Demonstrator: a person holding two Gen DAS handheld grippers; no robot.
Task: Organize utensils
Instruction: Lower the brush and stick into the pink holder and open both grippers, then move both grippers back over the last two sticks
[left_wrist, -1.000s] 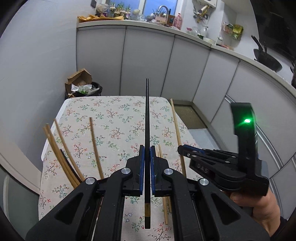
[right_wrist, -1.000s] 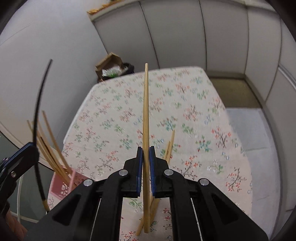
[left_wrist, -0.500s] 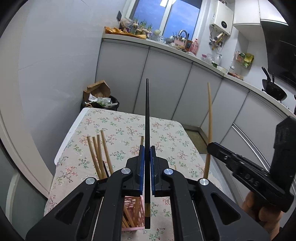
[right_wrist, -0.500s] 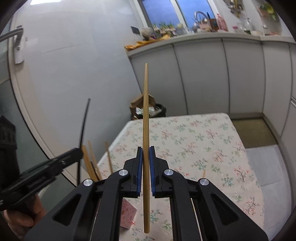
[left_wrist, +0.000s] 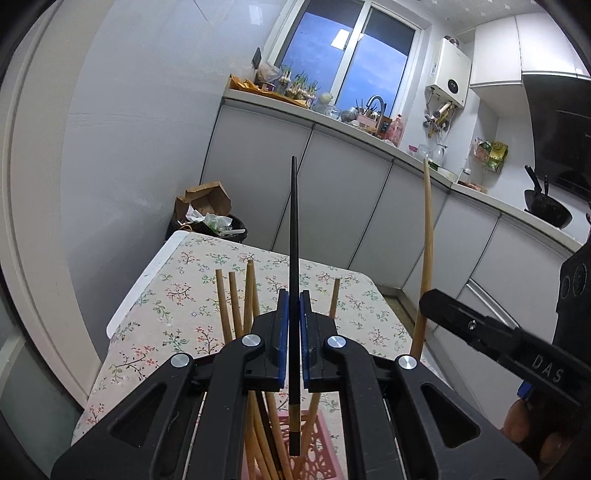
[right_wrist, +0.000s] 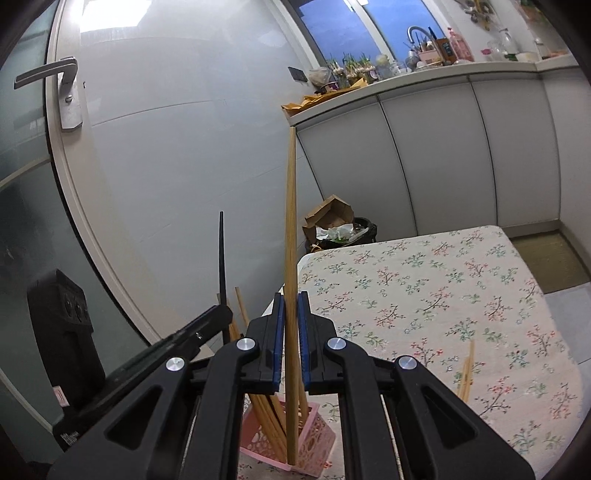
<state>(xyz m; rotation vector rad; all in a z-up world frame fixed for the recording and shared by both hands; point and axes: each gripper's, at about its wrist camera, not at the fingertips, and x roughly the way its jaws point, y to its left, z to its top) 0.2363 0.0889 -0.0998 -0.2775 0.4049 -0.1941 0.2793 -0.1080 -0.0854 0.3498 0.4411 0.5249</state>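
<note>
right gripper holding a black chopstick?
No: in the right wrist view the right gripper is shut on a wooden chopstick; the black chopstick is in the left gripper.

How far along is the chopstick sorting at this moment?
Done: several wooden chopsticks stand in the pink holder. In hand: the left gripper clamps a black chopstick, the right gripper a wooden chopstick, both above it. Left: loose chopsticks on the table.
</note>
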